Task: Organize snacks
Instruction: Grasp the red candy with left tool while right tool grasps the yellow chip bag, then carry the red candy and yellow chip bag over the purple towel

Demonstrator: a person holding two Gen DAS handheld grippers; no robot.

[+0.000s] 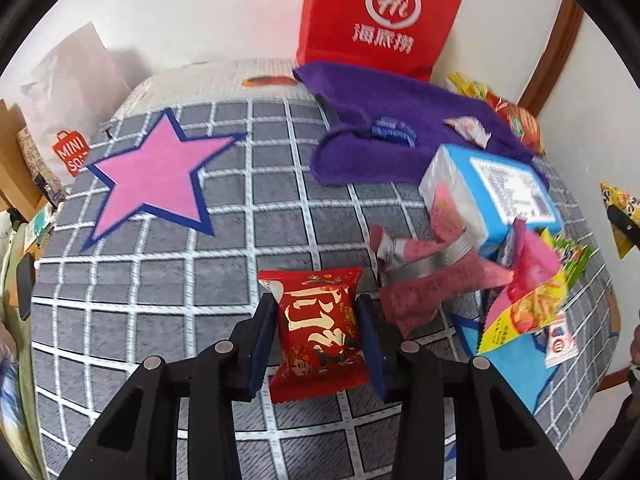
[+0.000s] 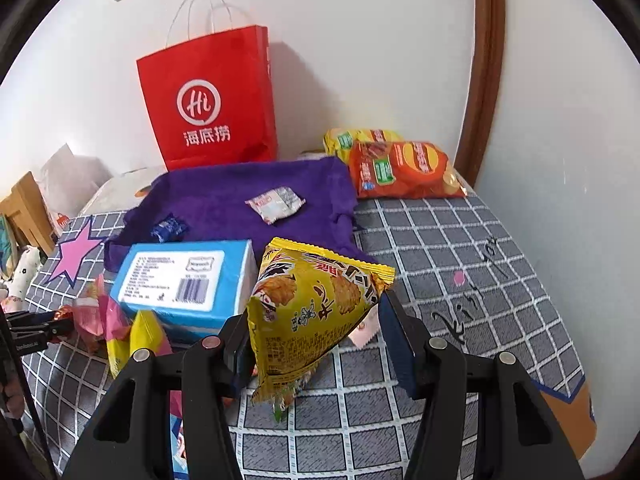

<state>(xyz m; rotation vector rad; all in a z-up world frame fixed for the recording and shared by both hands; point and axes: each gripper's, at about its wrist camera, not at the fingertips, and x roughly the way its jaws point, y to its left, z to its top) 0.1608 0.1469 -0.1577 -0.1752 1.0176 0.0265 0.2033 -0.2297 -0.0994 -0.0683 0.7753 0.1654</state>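
Note:
In the left wrist view my left gripper (image 1: 317, 300) points down at the checked bedcover (image 1: 168, 280), and a red snack packet (image 1: 320, 320) with gold lettering lies between its fingers. Both pads touch the packet's sides. My right gripper (image 2: 314, 308) is shut on a yellow triangular snack packet (image 2: 308, 312) and holds it above the bed. A loose pile of pink and yellow packets (image 1: 432, 276) lies just right of the red packet, beside a light blue box (image 1: 492, 196).
A purple towel (image 2: 240, 200) at the back carries a white sweet (image 2: 274, 202) and a blue sweet (image 2: 168, 229). Behind it a red paper bag (image 2: 208, 100) stands against the wall. Orange and yellow crisp bags (image 2: 404, 168) lie back right. A pink star (image 1: 156, 176) marks the cover.

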